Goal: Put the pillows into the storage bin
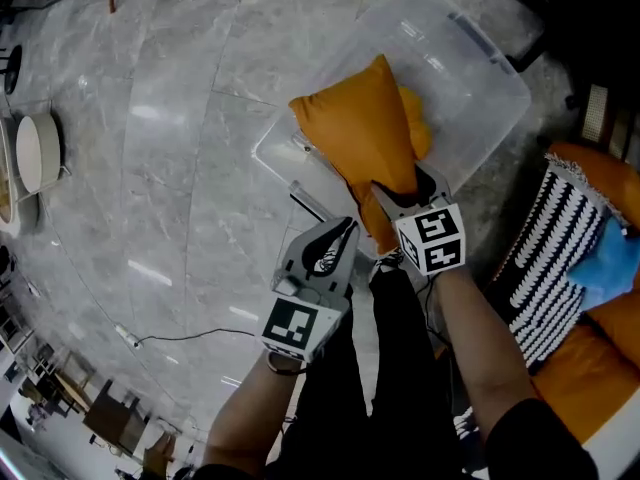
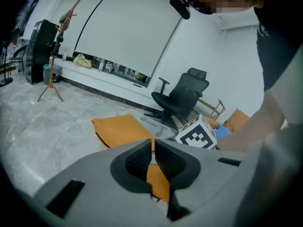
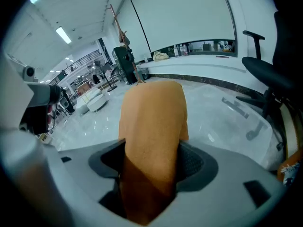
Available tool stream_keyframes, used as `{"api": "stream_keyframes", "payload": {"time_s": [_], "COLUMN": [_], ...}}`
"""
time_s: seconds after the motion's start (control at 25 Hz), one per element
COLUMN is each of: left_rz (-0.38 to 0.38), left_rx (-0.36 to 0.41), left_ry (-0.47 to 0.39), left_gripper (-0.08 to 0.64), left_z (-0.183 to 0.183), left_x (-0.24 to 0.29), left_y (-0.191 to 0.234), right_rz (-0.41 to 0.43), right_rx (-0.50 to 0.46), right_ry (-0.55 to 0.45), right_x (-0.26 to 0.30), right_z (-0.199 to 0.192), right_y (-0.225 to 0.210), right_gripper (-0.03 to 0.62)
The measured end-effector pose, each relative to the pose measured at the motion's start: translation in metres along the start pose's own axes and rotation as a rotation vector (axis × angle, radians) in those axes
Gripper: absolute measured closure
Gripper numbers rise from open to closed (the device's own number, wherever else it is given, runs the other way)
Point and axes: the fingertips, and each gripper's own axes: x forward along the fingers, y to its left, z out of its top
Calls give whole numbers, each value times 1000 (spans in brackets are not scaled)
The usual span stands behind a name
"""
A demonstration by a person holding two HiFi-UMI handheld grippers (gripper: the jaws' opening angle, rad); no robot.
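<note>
An orange pillow [image 1: 365,133] hangs over the clear plastic storage bin [image 1: 480,78], its upper end inside the bin's outline. My right gripper [image 1: 400,193] is shut on the pillow's near end; in the right gripper view the orange pillow [image 3: 154,122] fills the gap between the pads of the right gripper [image 3: 154,162]. A second, lighter orange shape [image 1: 418,123] shows behind it in the bin. My left gripper [image 1: 345,230] is shut and empty, just short of the bin's near edge. In the left gripper view the left gripper [image 2: 153,148] has the orange pillow [image 2: 120,129] beyond it.
A black-and-white striped pillow [image 1: 555,258] and a blue cloth [image 1: 610,263] lie on an orange sofa [image 1: 590,368] at the right. A white round object [image 1: 35,153] sits at the far left. A thin cable [image 1: 190,336] runs over the marble floor. A black office chair [image 2: 182,96] stands behind the bin.
</note>
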Motion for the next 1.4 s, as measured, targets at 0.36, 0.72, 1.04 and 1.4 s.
{"api": "stream_keyframes", "payload": {"time_s": [0.36, 0.72, 1.04, 1.4], "left_rz": [-11, -18, -21, -69], "left_rx": [-12, 1, 17, 103], "left_ry": [21, -1, -7, -74], "left_gripper": [552, 552, 552, 551], "left_z": [-12, 9, 29, 98], "left_x": [23, 23, -1, -43], "left_y": [20, 17, -9, -60], "right_rz": [-18, 28, 31, -13], "right_rx": [-101, -70, -103, -109], "right_ry": [28, -1, -57, -194], "right_x": [37, 26, -25, -127], "right_z": [-13, 0, 26, 96], "right_y": [-1, 13, 30, 47], "right_gripper": [185, 161, 161, 166]}}
